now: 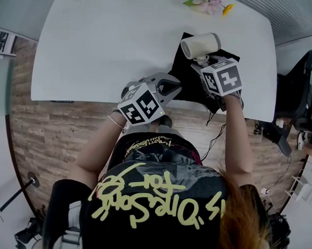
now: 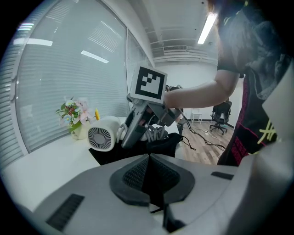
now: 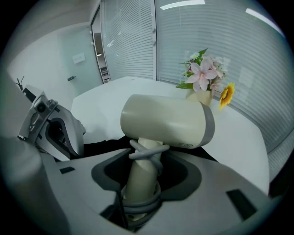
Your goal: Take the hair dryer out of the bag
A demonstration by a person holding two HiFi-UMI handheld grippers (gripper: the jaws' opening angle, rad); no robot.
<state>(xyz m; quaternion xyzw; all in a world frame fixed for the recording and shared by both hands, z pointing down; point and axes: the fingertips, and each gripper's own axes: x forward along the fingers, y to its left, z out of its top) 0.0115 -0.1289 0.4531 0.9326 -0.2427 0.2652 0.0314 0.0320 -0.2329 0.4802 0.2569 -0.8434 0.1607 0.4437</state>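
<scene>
A cream hair dryer [image 1: 199, 45] with a grey cord wound round its handle is held over the black bag [image 1: 184, 71] on the white table. My right gripper [image 1: 201, 61] is shut on the handle; in the right gripper view the handle [image 3: 140, 183] stands between the jaws and the barrel [image 3: 165, 121] lies across above them. My left gripper [image 1: 170, 89] is shut on the bag's near edge by the table's front. In the left gripper view the dryer [image 2: 103, 133] shows its grille end above the bag [image 2: 138, 153], and black fabric sits pinched between the pads [image 2: 149, 176].
A small vase of flowers [image 1: 209, 3] stands at the table's far edge, behind the bag. The white table [image 1: 107, 48] stretches away to the left. A black office chair [image 1: 300, 85] and cables on the wooden floor lie to the right.
</scene>
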